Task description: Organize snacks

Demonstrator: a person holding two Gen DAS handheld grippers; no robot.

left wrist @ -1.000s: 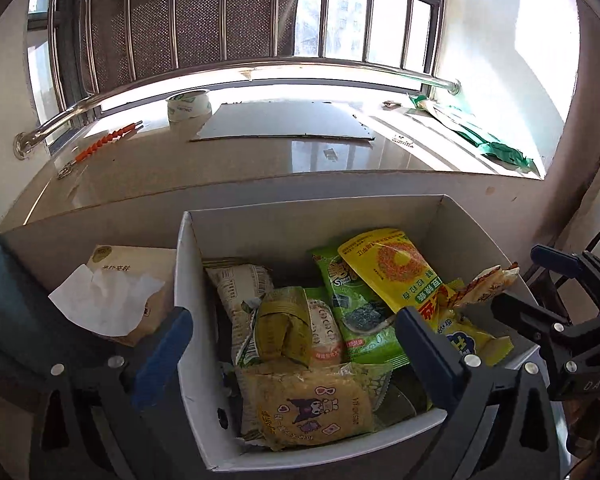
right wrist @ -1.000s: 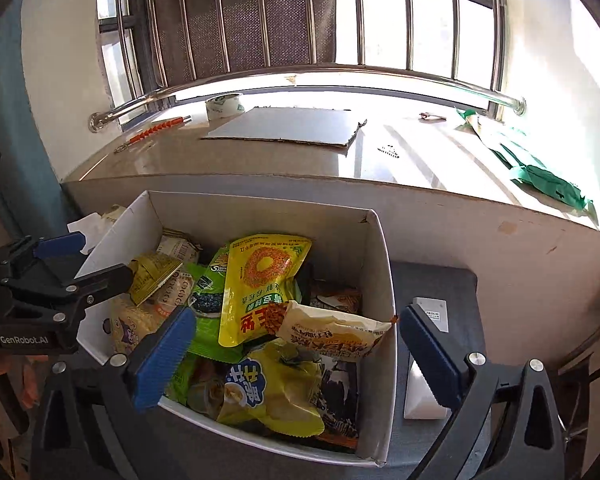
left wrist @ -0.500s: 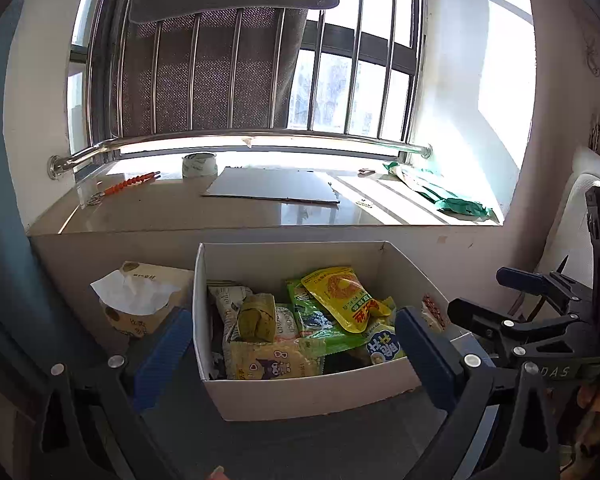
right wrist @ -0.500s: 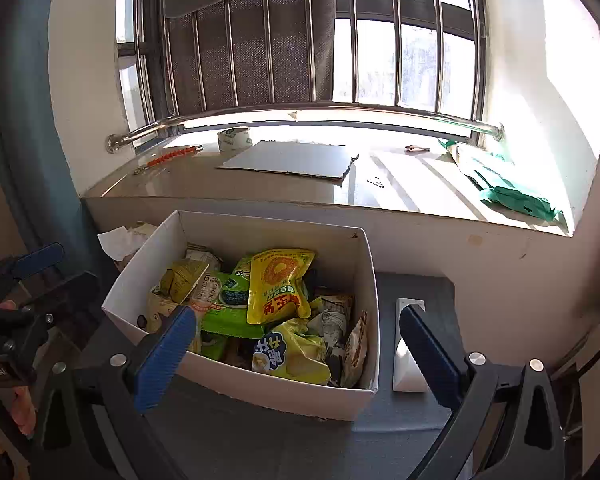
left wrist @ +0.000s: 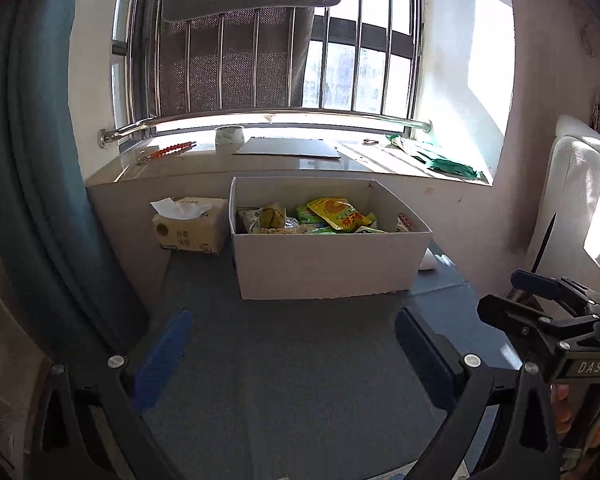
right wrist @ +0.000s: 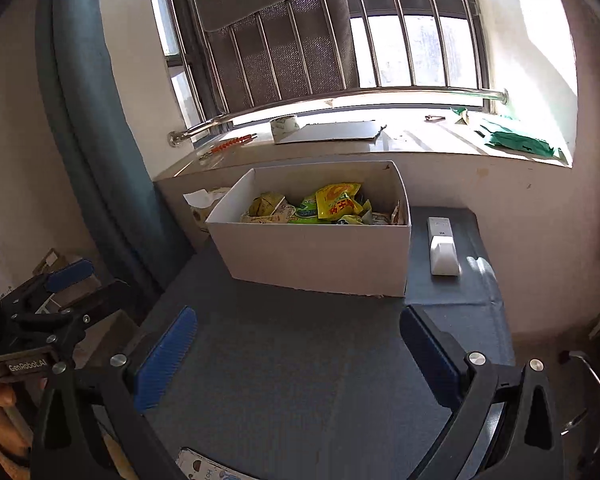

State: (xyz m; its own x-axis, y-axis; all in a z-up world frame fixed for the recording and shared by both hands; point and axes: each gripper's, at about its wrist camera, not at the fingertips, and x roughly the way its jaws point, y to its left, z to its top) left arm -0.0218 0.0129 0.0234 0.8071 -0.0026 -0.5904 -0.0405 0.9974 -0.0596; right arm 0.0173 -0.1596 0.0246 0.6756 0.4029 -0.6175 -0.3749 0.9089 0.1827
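Both claws have pulled back from the white cardboard box (left wrist: 332,260) of snack packets since a second ago, when they hovered right over its contents; the box now sits well ahead of them at the far end of the grey-blue padded counter (left wrist: 284,380), against the wall below the window sill.

Inside it, a yellow snack pouch with red lettering (right wrist: 338,200) lies on top, leaning over green packets (right wrist: 306,210), with a crumpled olive-yellow packet (left wrist: 272,216) toward the left end.

The left claw (left wrist: 290,354) and the right claw (right wrist: 300,354) are both released, jaws spread wide, holding nothing.

Nothing more looks left to gather on the counter, so the step in hand appears to be a clean withdrawal. It is best done level and straight back, keeping the spread jaws clear of the box's near wall.

A beige tissue box (left wrist: 190,230) stands just beside the box on its left. A white plastic device (right wrist: 442,246) lies just beside it on the right. On the sill sit a roll of tape (left wrist: 229,135), a flat grey board (left wrist: 288,147) and green plastic bags (right wrist: 516,140).
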